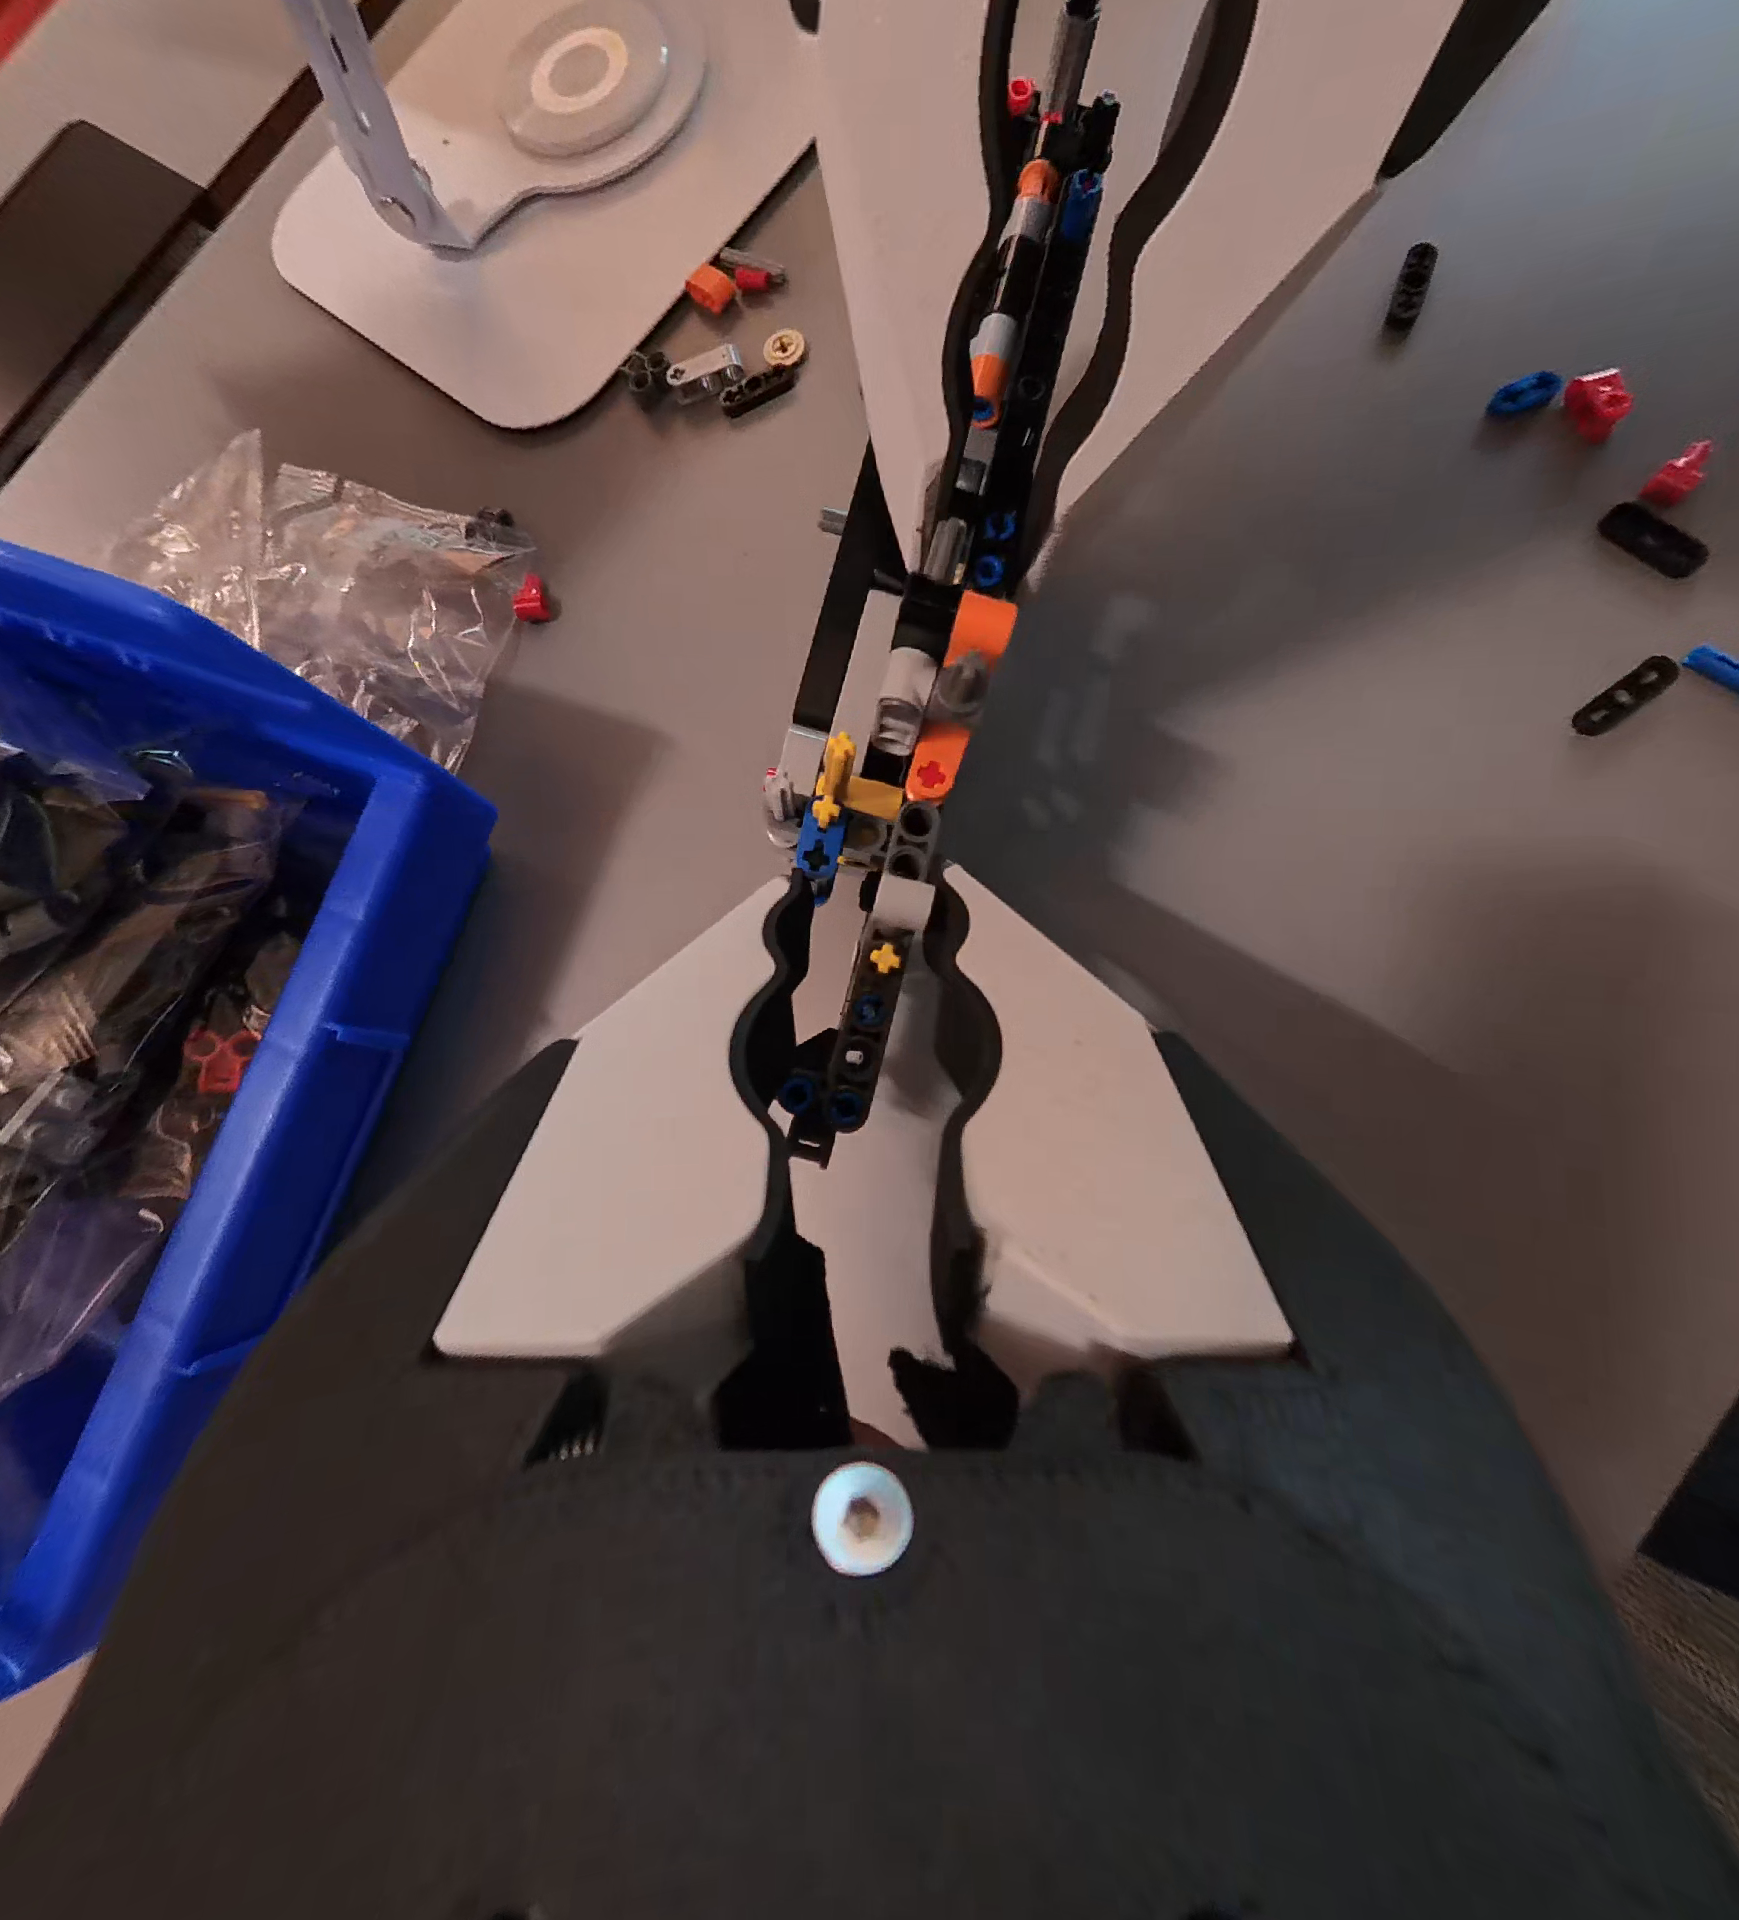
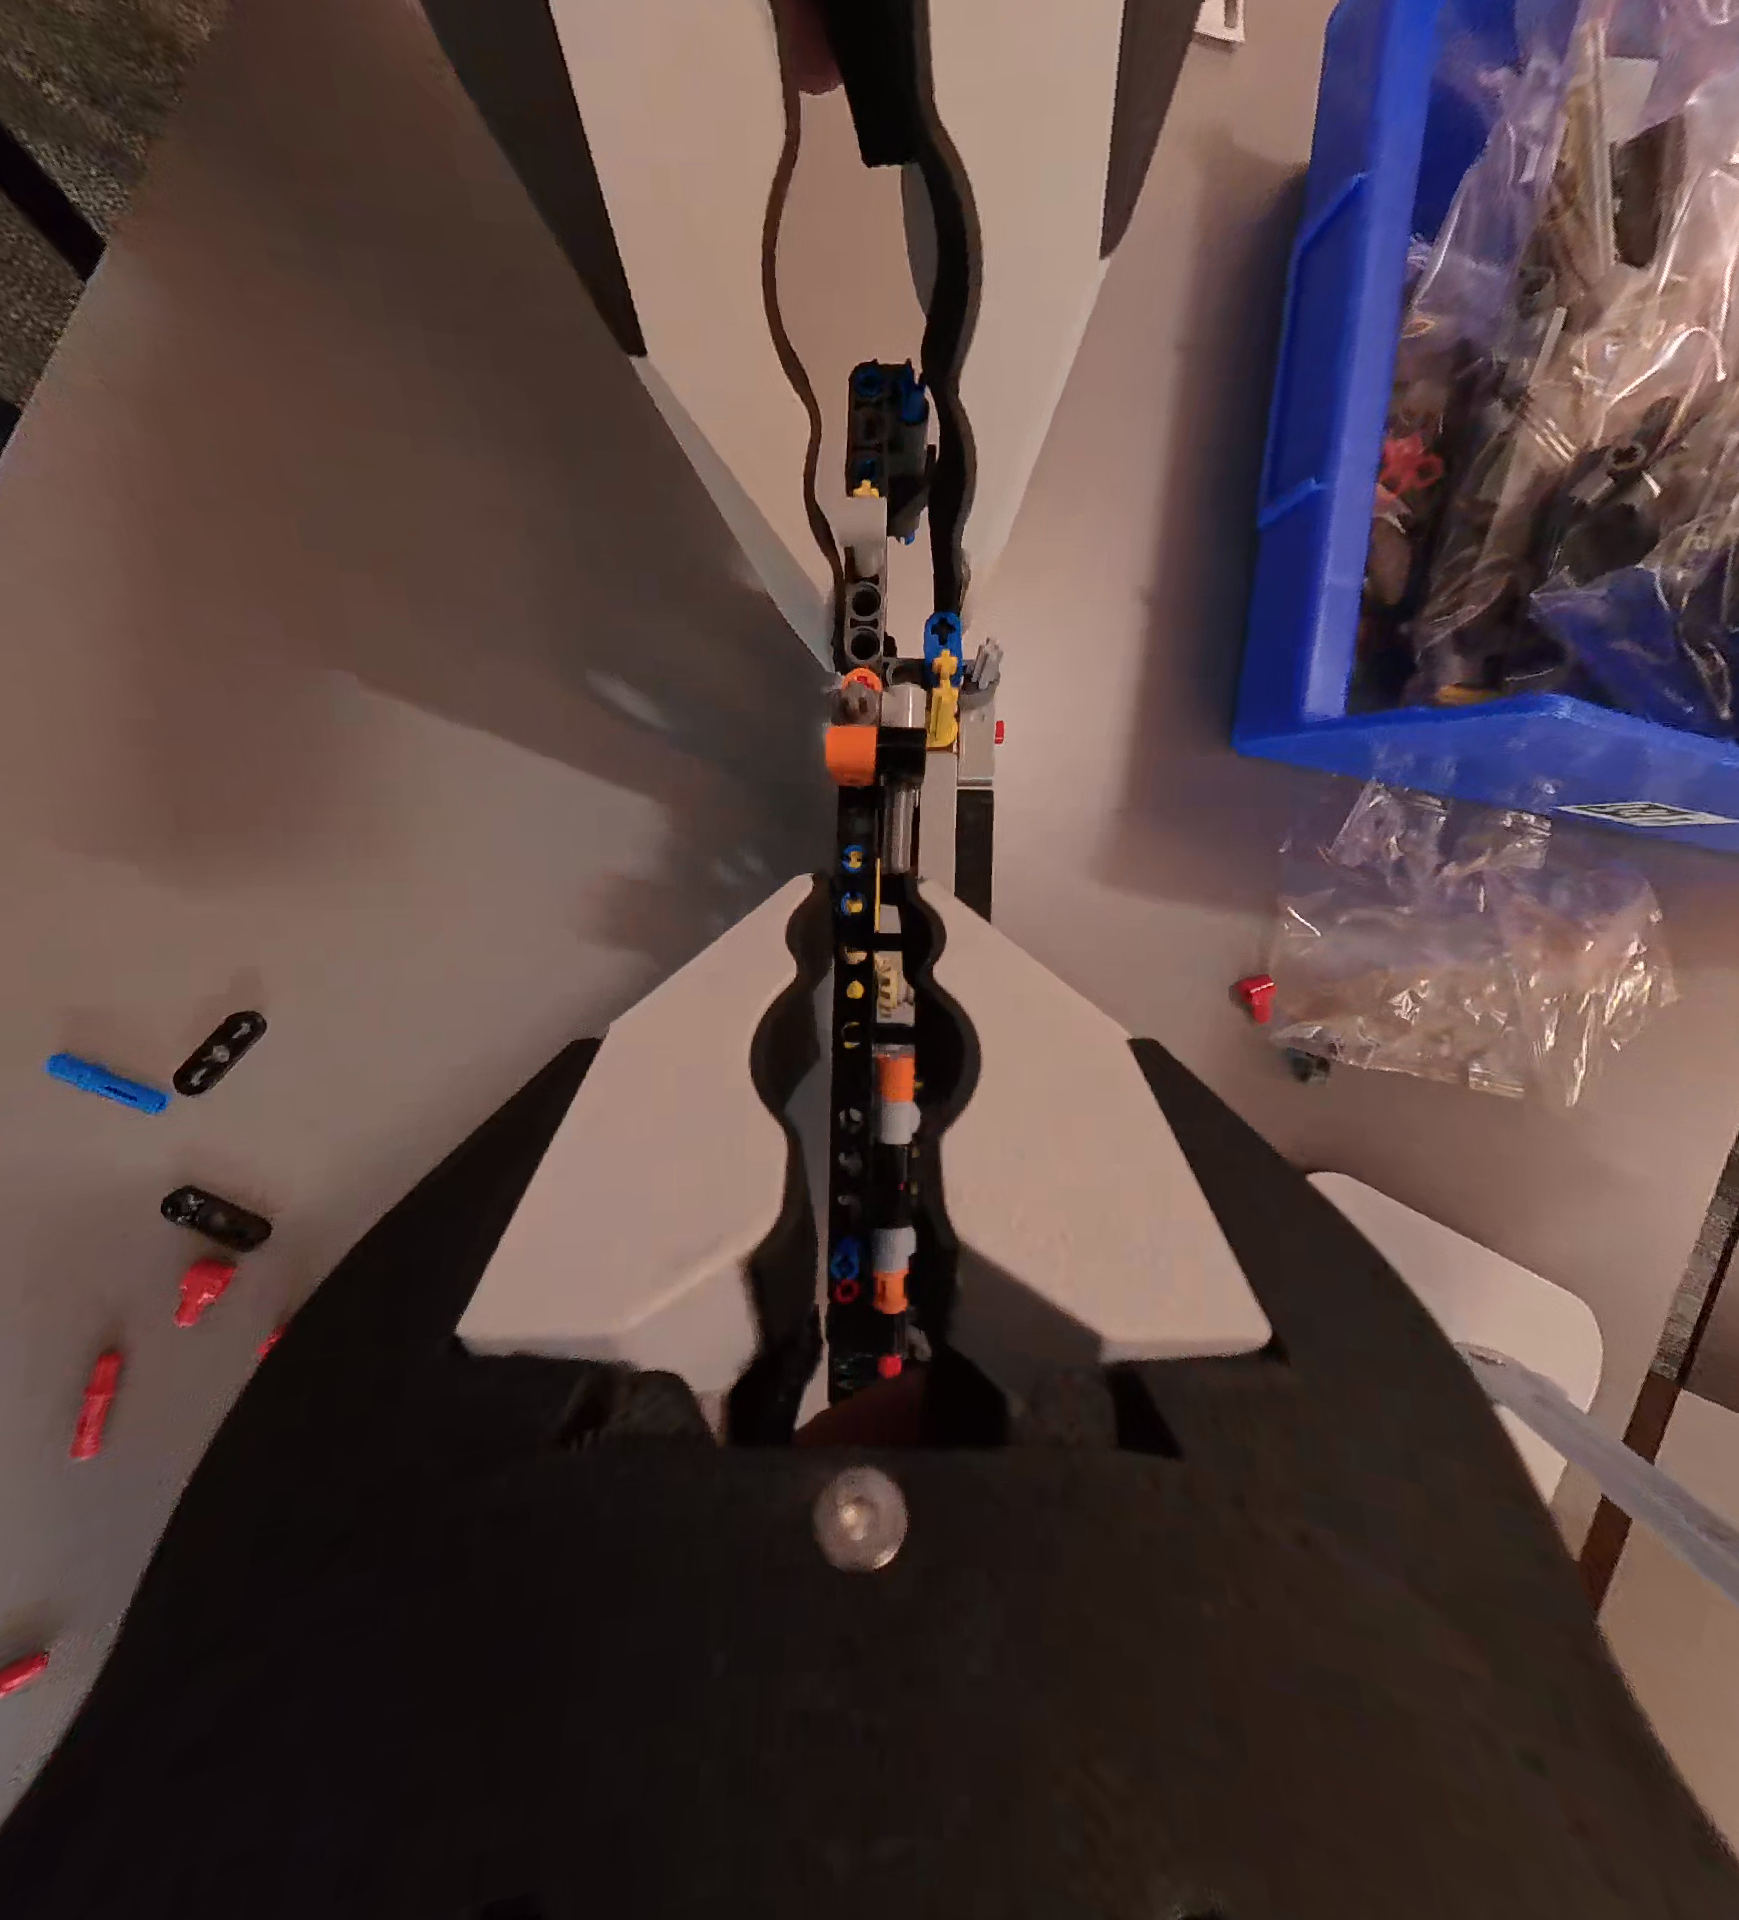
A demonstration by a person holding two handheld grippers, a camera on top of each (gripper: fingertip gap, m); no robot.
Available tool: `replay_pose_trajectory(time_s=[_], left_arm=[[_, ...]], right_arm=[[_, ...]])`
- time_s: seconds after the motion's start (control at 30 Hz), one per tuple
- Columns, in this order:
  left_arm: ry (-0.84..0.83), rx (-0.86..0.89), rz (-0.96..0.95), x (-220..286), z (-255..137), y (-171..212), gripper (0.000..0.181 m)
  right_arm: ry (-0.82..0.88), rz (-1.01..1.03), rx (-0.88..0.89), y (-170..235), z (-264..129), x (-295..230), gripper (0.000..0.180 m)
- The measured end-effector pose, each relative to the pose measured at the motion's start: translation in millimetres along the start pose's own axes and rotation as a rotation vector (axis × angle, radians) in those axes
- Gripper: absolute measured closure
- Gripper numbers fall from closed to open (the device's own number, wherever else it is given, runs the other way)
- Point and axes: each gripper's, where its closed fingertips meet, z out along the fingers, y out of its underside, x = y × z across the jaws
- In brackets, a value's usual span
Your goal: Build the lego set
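Observation:
A long, narrow lego assembly (image 1: 932,686) of black beams with orange, grey, blue and yellow parts hangs above the table between the two grippers. My left gripper (image 1: 865,883) is shut on its near end. My right gripper (image 1: 969,509) faces it from the far side and is shut on the other end. In the right wrist view the same assembly (image 2: 880,790) runs from my right gripper (image 2: 875,883) to the left gripper (image 2: 880,623). The middle cluster of orange, yellow and blue pieces sits in the gap between the fingertips.
A blue bin (image 1: 252,935) of bagged parts stands at the left, with clear bags (image 1: 325,582) beside it. Loose red, blue and black pieces (image 1: 1654,520) lie at the right, a small pile (image 1: 730,353) by a white stand base (image 1: 491,239). The bin also shows in the right wrist view (image 2: 1467,748). Tip to tip, the grippers are about 6 centimetres apart.

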Motion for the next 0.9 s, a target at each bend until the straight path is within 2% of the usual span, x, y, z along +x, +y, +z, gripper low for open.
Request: replay_pose_trajectory(time_s=[0.03,0.07,0.4,0.47,0.6,0.67,0.73,0.9], left_arm=[[0.005,-0.001,0.003,-0.5,-0.1,0.0,0.161],[0.008,-0.001,0.000,-1.2,0.0,-0.2,0.162],[0.036,0.043,-0.015,-4.6,-3.6,-4.7,0.161],[0.009,0.099,-0.023,-6.3,-11.3,-14.4,0.147],[-0.068,0.182,0.043,3.0,-21.5,-40.1,0.139],[-0.085,0.140,0.071,8.8,-13.4,-40.2,0.138],[-0.126,0.096,0.100,5.8,-5.3,-36.0,0.141],[-0.063,0.087,0.111,14.8,4.7,-35.5,0.158]], right_arm=[[-0.016,0.003,0.005,-0.3,0.0,-0.6,0.172],[-0.026,0.007,0.011,-0.5,-0.1,-0.4,0.176],[-0.053,0.084,0.038,-3.3,-4.7,3.7,0.176],[-0.066,0.103,0.033,-4.8,-6.4,3.1,0.176],[-0.100,0.130,0.018,-6.0,-4.0,-0.3,0.176],[-0.111,0.119,0.018,-8.6,-3.0,-2.5,0.176],[-0.114,0.104,0.010,-10.4,-2.5,-4.8,0.177],[-0.117,0.088,0.002,-11.6,-2.4,-9.1,0.177]])
